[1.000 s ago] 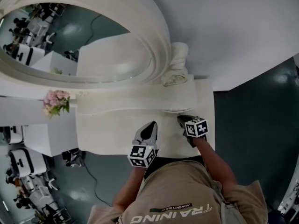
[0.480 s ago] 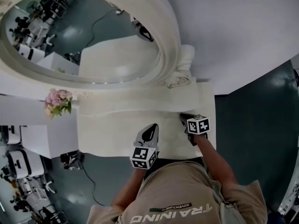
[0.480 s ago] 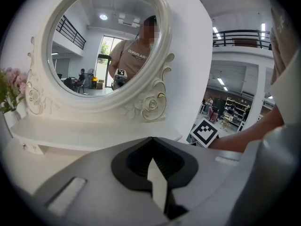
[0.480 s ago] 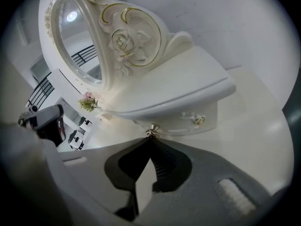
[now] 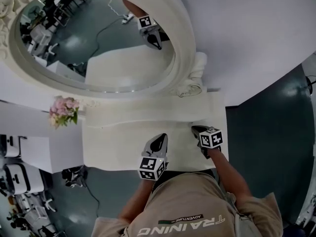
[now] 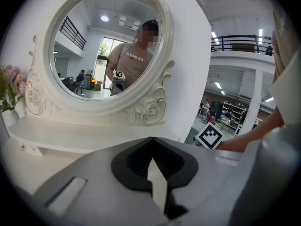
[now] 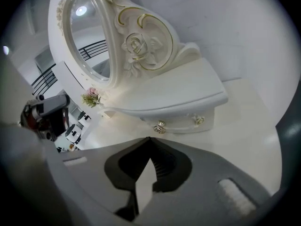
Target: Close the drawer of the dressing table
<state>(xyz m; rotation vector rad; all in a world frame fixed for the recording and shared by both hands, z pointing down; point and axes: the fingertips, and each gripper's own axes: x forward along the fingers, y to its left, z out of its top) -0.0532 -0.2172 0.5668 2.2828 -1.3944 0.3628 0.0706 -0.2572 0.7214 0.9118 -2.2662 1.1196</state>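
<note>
The white dressing table point(image 5: 123, 142) carries a raised shelf point(image 7: 178, 91) under an oval mirror point(image 5: 98, 43). Beneath the shelf's right end sits a small drawer point(image 7: 181, 122) with two round knobs; its front lies about level with the shelf edge. My right gripper point(image 5: 194, 128) hovers over the tabletop just in front of that drawer, shut and empty point(image 7: 149, 139). Further left, over the table's front half, my left gripper point(image 5: 160, 137) is also shut with nothing in it point(image 6: 151, 139), and it points at the mirror.
A bunch of pink flowers point(image 5: 63, 110) stands at the shelf's left end. The mirror reflects a person and a gripper point(image 5: 148, 28). A white wall rises behind the table. Dark floor point(image 5: 261, 112) lies to the right, and office chairs point(image 5: 19, 177) stand at the left.
The head view has tilted up, so more of the mirror shows. The curved drawer edge that stuck out by the right gripper's tip no longer shows. Both grippers have barely moved.
</note>
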